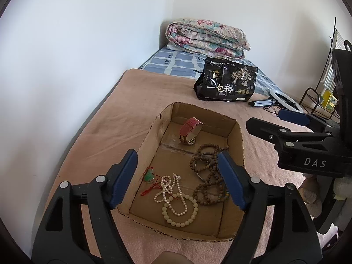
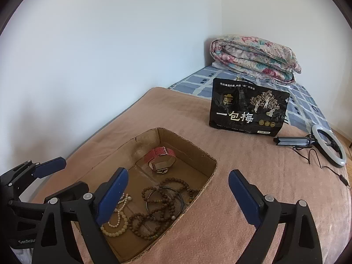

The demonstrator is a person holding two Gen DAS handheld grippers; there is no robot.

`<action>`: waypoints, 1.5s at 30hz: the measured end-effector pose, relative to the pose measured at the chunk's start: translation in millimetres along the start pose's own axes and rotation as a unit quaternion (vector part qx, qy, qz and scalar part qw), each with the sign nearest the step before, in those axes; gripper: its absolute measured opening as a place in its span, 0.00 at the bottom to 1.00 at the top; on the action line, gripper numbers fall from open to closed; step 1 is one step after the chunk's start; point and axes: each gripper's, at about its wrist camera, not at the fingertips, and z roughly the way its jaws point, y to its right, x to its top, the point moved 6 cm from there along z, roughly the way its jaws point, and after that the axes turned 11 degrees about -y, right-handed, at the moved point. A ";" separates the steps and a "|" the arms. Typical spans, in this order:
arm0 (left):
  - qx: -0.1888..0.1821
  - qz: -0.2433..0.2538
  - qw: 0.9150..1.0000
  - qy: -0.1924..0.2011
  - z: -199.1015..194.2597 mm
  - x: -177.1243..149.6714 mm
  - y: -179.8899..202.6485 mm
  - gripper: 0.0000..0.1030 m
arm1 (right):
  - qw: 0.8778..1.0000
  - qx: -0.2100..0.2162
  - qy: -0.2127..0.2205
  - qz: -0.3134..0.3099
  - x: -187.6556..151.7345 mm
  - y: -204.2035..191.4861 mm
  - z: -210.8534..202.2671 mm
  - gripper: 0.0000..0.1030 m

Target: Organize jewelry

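Observation:
An open cardboard box [image 1: 238, 136] lies on a pink blanket. Inside it are a pink-strapped watch [image 1: 190, 132], brown wooden bead strands [image 1: 209, 176], a white pearl strand [image 1: 169, 187], a cream bead bracelet [image 1: 180, 217] and a green pendant on red cord [image 1: 149, 176]. My left gripper [image 1: 177, 156] hangs open over the box's near half, holding nothing. In the right wrist view my right gripper [image 2: 178, 173] is open and empty over the box's right rim [image 2: 211, 160], with the watch [image 2: 160, 159], the beads [image 2: 154, 211] and a thin metal bangle [image 2: 168, 188] below it.
A black snack pouch [image 2: 248, 107] stands behind the box. A folded floral quilt [image 2: 255, 59] lies at the far end on a blue checked sheet. A ring light on a small tripod [image 2: 330, 147] and its cable lie at the right. A white wall borders the bed's left.

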 end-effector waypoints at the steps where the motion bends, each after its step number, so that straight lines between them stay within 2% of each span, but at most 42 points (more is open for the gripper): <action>1: 0.004 -0.002 1.000 0.000 0.2 0.0 -0.2 0.80 | 1.000 -0.003 0.004 0.003 0.5 1.5 -1.8 1.00; 20: 0.016 -0.002 1.000 0.006 -12.7 -1.3 4.6 0.81 | 1.000 -0.010 0.018 0.022 -6.7 19.0 -33.5 1.00; 34: 0.031 0.019 0.999 0.027 -69.9 -1.8 34.2 0.81 | 0.999 -0.025 0.043 0.003 -32.3 34.4 -107.3 1.00; 41: 0.040 0.043 0.997 0.042 -99.6 -13.3 54.2 0.81 | 0.999 -0.024 0.044 0.005 -52.5 46.2 -128.2 1.00; 42: 0.045 0.046 0.997 0.044 -103.0 -15.7 55.7 0.82 | 0.999 -0.024 0.045 0.006 -55.1 47.1 -129.9 1.00; 44: 0.046 0.050 0.997 0.045 -107.7 -19.1 58.6 0.95 | 0.999 -0.025 0.046 0.004 -60.1 48.2 -133.1 1.00; 45: 0.042 0.051 0.997 0.046 -109.7 -20.7 59.4 0.97 | 0.999 -0.026 0.046 0.003 -62.8 48.3 -134.8 1.00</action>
